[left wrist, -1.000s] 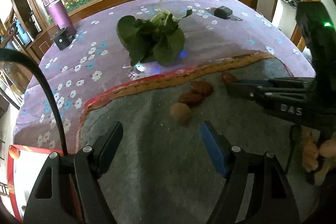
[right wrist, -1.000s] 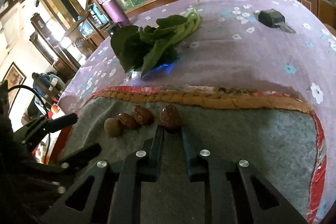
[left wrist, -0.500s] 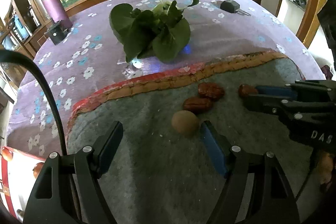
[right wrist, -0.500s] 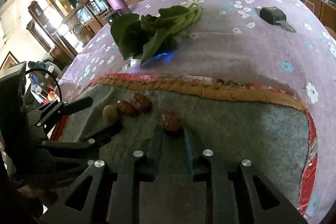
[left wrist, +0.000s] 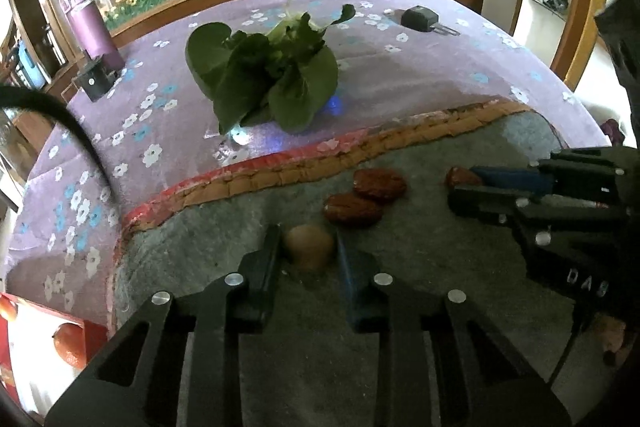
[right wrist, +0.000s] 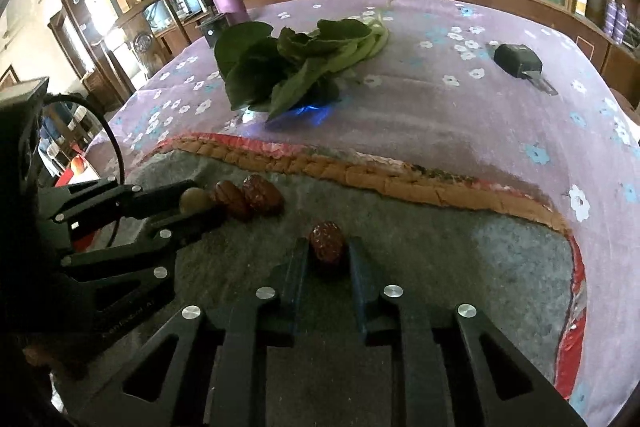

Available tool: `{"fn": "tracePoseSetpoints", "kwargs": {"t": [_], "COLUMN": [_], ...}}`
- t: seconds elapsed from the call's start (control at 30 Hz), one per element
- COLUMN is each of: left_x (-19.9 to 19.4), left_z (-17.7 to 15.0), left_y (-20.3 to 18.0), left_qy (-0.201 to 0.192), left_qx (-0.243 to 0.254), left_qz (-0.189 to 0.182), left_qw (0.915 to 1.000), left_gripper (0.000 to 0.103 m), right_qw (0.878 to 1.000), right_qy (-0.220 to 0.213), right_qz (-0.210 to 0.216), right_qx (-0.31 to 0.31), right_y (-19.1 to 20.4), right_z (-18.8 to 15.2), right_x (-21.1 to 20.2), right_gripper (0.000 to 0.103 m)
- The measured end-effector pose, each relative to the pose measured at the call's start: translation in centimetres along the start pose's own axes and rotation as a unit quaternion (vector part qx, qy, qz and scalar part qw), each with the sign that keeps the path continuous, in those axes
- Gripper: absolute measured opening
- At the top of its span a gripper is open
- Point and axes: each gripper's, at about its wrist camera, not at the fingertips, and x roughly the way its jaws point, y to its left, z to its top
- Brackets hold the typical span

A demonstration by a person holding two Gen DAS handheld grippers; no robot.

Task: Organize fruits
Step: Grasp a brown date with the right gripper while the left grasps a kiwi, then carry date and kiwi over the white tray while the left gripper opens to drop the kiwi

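Observation:
On the grey mat (left wrist: 248, 227) lie a tan round fruit (left wrist: 309, 246) and two red dates (left wrist: 352, 209) (left wrist: 380, 183) side by side. My left gripper (left wrist: 307, 247) is shut on the tan fruit, one finger against each side; it also shows in the right wrist view (right wrist: 192, 201). My right gripper (right wrist: 327, 247) is shut on a third red date (right wrist: 327, 242), apart from the others to the right. In the left wrist view that date (left wrist: 458, 177) sticks out of the right gripper's fingers (left wrist: 508, 179).
A bunch of green leafy vegetable (left wrist: 272, 75) lies on the purple flowered tablecloth (left wrist: 420, 75) beyond the mat. A black car key (left wrist: 420, 17), a purple bottle (left wrist: 90, 27) and a small black box (left wrist: 94, 83) stand farther back. A red-and-white box with oranges (left wrist: 70, 343) sits at the lower left.
My left gripper moved forward and closed from wide open onto the tan fruit. My right gripper drew the third date toward the near right, away from the other two, and stayed shut on it.

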Motion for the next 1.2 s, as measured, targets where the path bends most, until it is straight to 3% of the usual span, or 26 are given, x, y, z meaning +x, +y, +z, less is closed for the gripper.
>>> {"fn": "tracePoseSetpoints", "kwargs": {"t": [0.23, 0.6, 0.93, 1.2], "left_x": [-4.3, -13.1, -17.6, -19.5], "left_z": [-1.2, -3.4, -5.6, -7.7], "left_y": [-1.1, -1.1, 0.5, 3.0], "left_qy": [-0.047, -0.132, -0.174, -0.186], "left_qx": [0.017, 0.023, 0.0, -0.028], "left_qz": [0.032, 0.077, 0.102, 0.124], "left_qw": [0.9982, 0.988, 0.9793, 0.9743], "left_gripper": [0.023, 0.024, 0.024, 0.024], "right_qw": [0.999, 0.991, 0.983, 0.981], "right_qy": [-0.006, -0.061, -0.107, -0.108], "right_qz": [0.031, 0.089, 0.134, 0.155], "right_qx": [0.039, 0.082, 0.067, 0.035], "right_y": [-0.9, 0.0, 4.2, 8.7], "right_z": [-0.4, -2.4, -3.7, -4.0], "right_x": [-1.0, -5.5, -10.0, -11.1], "right_gripper": [0.019, 0.019, 0.019, 0.019]}}
